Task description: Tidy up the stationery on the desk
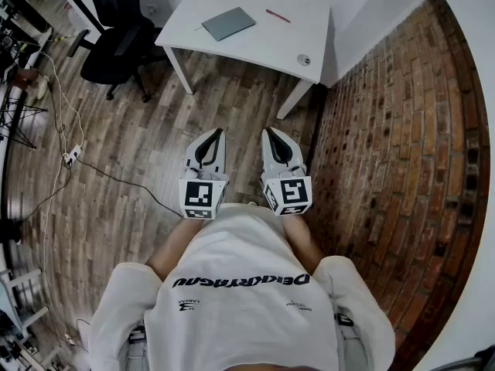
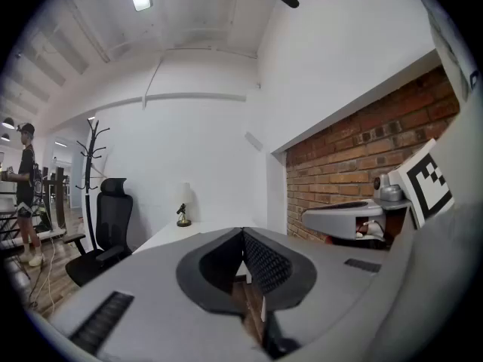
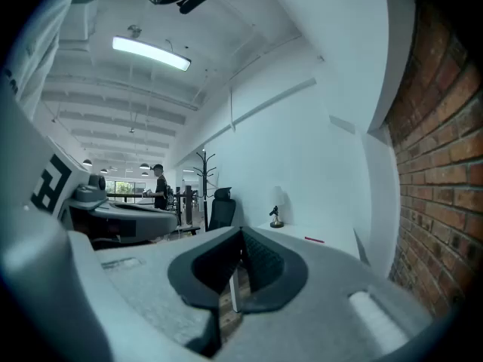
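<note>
Jaws on the left gripper (image 2: 243, 236) and right gripper (image 3: 241, 240) are pressed together with nothing between them. Both are held side by side over the floor, probably because the table (image 1: 263, 49) stands well ahead, out of reach. On it, a grey notebook (image 1: 228, 23) lies toward the left edge and a red pen (image 1: 278, 15) near the far edge, both untouched.

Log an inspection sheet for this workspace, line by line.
Surface: white desk, far ahead of both grippers.
Job's things: grey notebook, red pen, small round item near the desk's front edge.
Clutter: table lamp at the desk's far edge.
Grippers: left gripper and right gripper, jaws together, nothing between them, over the floor.
Cables: black cable and power strip on the floor, left.
Surroundings: black office chair, brick wall.
</note>
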